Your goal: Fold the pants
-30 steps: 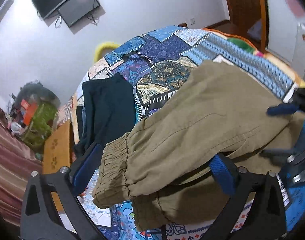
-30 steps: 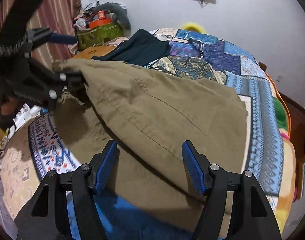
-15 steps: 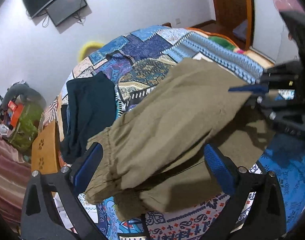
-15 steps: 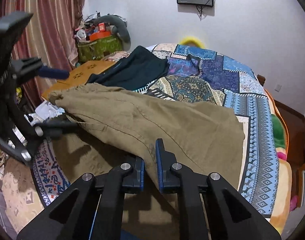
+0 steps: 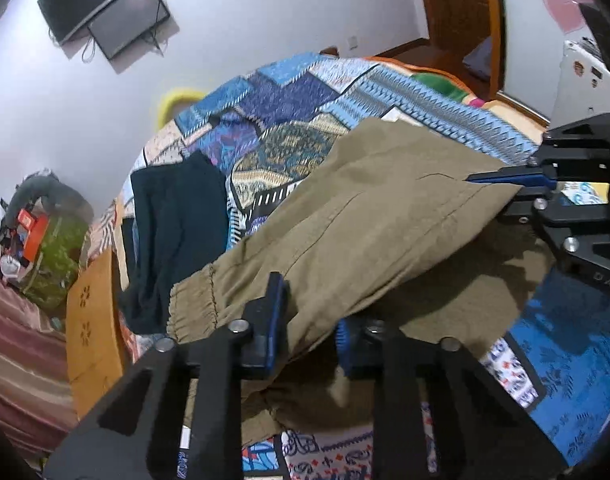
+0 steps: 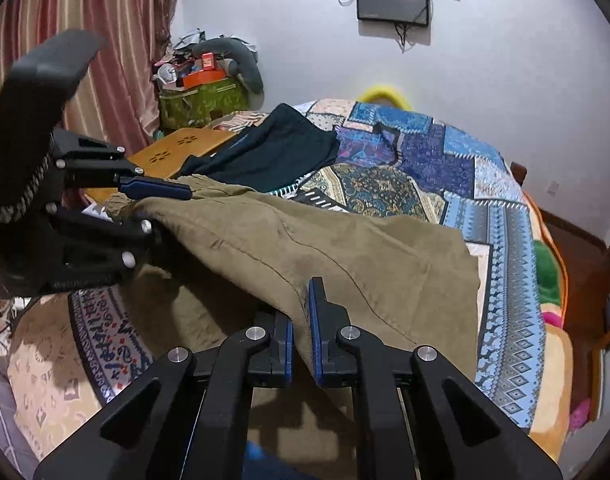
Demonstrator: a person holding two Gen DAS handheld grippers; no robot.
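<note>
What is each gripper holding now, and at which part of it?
Both hold the olive pants. The left gripper, whose fingers have just been closing, pinches the leg near its elastic cuff; the right gripper pinches the edge at the other, wider end.

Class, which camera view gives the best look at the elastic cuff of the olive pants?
The left wrist view: the gathered elastic cuff sits close and unobstructed beside the left gripper. In the right wrist view the cuff is distant, partly hidden behind that gripper.
</note>
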